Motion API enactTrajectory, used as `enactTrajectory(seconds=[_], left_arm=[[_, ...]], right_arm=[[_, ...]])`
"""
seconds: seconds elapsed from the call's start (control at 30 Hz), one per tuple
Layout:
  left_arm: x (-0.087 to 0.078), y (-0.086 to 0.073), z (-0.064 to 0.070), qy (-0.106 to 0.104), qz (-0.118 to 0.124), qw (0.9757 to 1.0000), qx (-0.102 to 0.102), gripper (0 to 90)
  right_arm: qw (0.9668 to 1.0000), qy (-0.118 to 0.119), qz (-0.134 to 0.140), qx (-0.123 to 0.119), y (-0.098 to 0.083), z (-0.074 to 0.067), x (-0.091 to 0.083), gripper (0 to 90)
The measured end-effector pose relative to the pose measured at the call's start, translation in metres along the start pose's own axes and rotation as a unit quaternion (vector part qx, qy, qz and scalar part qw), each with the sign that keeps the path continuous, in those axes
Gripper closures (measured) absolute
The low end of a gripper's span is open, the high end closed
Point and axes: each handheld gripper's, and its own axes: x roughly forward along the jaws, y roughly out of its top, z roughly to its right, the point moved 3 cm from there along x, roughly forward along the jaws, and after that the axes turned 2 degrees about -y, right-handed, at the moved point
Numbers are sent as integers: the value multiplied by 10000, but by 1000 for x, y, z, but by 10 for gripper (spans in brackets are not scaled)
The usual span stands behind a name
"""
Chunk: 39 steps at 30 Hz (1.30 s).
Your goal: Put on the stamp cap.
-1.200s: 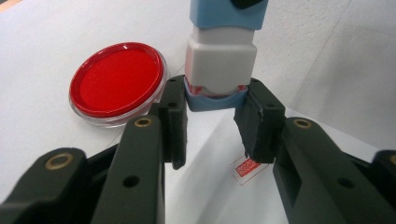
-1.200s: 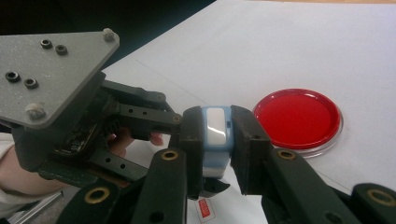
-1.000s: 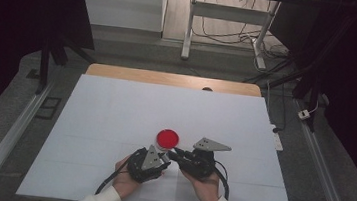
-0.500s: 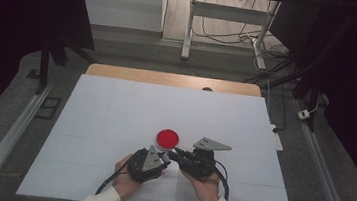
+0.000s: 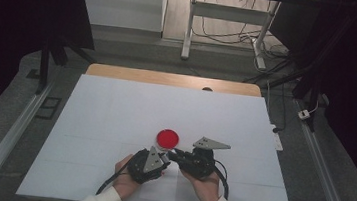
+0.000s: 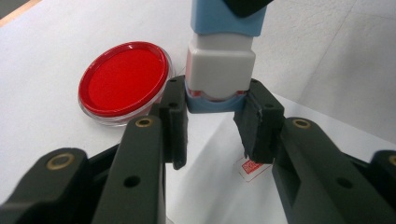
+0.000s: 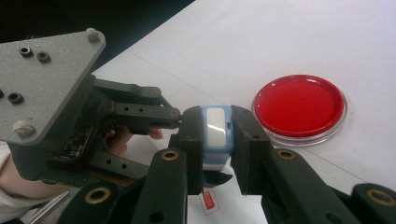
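Unchanged from a second ago — both tongs clamped on the blue-and-white stamp (image 6: 220, 70), left tongs (image 6: 211, 122) at its lower end, right tongs (image 7: 212, 140) higher up. Held just above the worktop (image 5: 115, 109), near side of the red ink pad (image 5: 168, 138) — no shift there either.

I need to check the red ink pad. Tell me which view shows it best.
The left gripper view: the red ink pad is large, sharp and nearly whole. The right gripper view shows it farther off, also clear; the high view, a small red disc.

red ink pad (image 5: 167, 138) just ahead, table (image 5: 115, 109) open beyond
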Motion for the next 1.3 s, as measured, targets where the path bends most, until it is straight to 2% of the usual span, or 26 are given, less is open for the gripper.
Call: enactTrajectory(seconds=[0.23,0.53,0.93,1.13,1.3], left_arm=[[-1,1,1,10,43,10000,50,649],[-4,2,2,89,154,9997,137,650],[-5,3,2,128,294,9994,120,651],[-3,2,1,81,171,9998,89,649],[-2,1,1,67,168,9998,73,645]], right_arm=[[10000,29,-27,-15,1,0,0,750],[9998,134,-16,119,2,2,-1,752],[9996,190,4,220,3,2,-2,753],[9999,130,8,98,3,2,-3,753],[9999,129,11,79,2,3,-1,752]])
